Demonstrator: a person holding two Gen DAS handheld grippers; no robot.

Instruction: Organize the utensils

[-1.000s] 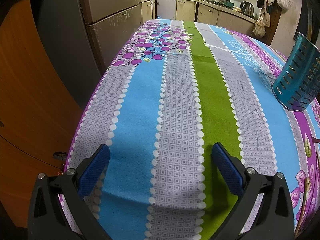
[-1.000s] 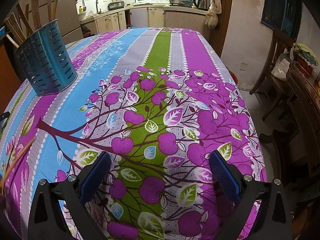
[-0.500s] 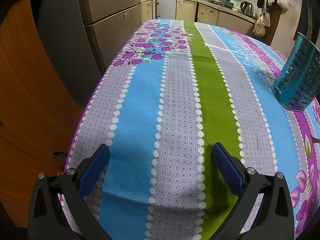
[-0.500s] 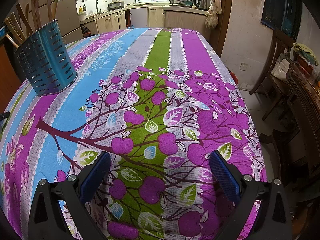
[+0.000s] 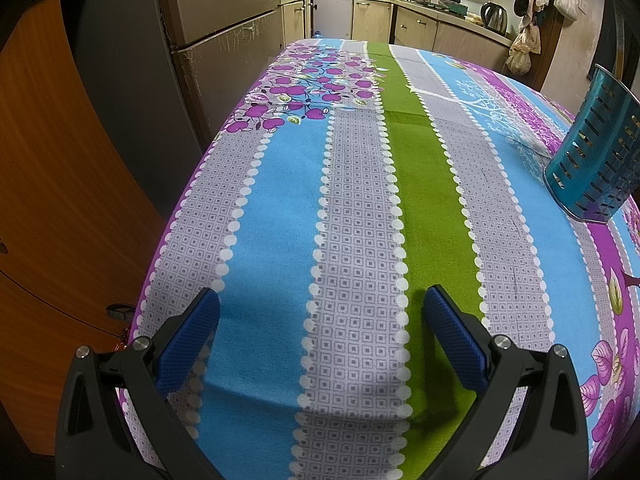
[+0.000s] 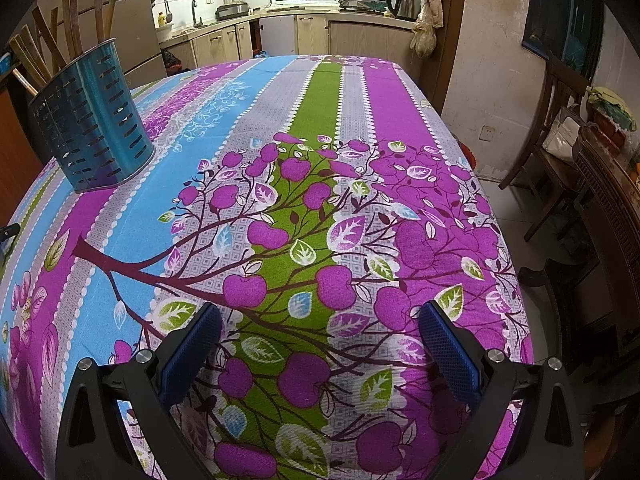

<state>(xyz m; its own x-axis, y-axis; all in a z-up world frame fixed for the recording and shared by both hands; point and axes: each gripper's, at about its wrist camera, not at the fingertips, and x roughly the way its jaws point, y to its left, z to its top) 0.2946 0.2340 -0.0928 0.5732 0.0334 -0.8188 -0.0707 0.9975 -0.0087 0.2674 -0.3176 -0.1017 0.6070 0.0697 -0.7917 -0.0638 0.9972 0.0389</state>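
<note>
A blue perforated metal utensil holder (image 6: 92,120) stands upright on the tablecloth, far left in the right wrist view, with several wooden utensils (image 6: 68,20) sticking out of its top. In the left wrist view the same holder (image 5: 596,160) sits at the right edge, its top cut off. My left gripper (image 5: 320,300) hangs open over the blue and grey stripes near the table's front edge, holding nothing. My right gripper (image 6: 320,314) is open too, above the purple fruit-tree print, well to the right of the holder.
A striped floral tablecloth (image 5: 360,200) covers the whole table. A grey fridge (image 5: 224,20) and an orange wooden panel (image 5: 60,160) stand off the left edge. Wooden chairs (image 6: 560,140) stand right of the table. Kitchen counters (image 6: 360,28) run along the back.
A thin wooden stick, seen one second ago low at the table's near edge between the two grippers, is gone from both views. Neither gripper has moved.
</note>
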